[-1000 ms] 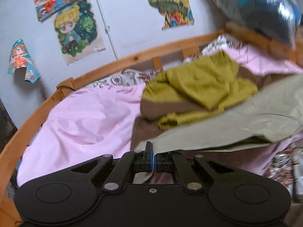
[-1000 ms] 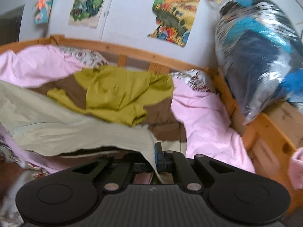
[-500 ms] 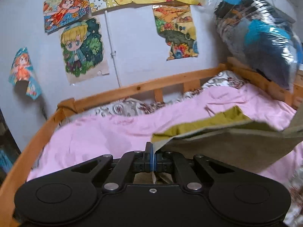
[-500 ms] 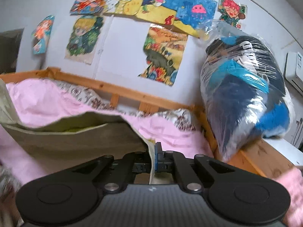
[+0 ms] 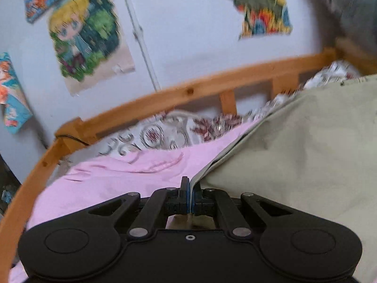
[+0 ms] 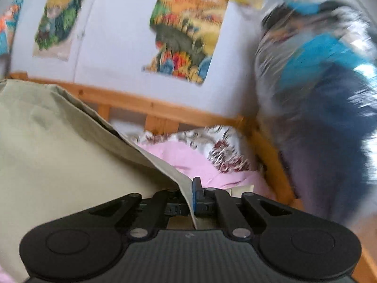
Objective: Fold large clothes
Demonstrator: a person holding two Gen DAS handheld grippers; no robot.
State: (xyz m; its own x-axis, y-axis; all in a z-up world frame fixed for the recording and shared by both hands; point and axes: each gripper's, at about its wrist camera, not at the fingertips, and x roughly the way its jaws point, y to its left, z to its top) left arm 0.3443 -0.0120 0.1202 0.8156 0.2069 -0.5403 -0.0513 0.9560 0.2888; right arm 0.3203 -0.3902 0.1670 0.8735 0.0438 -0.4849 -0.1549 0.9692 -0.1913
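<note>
Pinching the pale olive garment (image 5: 306,155) at two points, we are holding it spread between both tools; the left gripper (image 5: 190,197) is clamped tight on one edge of the cloth, which is running away to the right in that view, and the right gripper (image 6: 193,198) is clamped just as tight on the opposite edge, with the cloth filling the left of its view; nothing else is between either pair of jaws. Judging by the taut, flat panel, we are carrying a fold across the bed, and doing it well is asking us to keep both hands level with each other so the lifted edge is staying straight; we are also wanting even tension, enough to stop sagging in the middle but not enough to drag the lower layer along. Just beyond the fingers the pink sheet (image 5: 113,179) is lying bare, and that is where the garment is resting or about to settle; how much of it is touching the sheet we cannot tell, as the frames are blurring. Farther off, a patterned pillow (image 5: 165,134) is lying against the wooden bed rail (image 5: 188,92); behind it, drawings (image 6: 186,30) are hanging on the pale wall, and a plastic-wrapped bundle (image 6: 325,94) is standing at the right corner.
</note>
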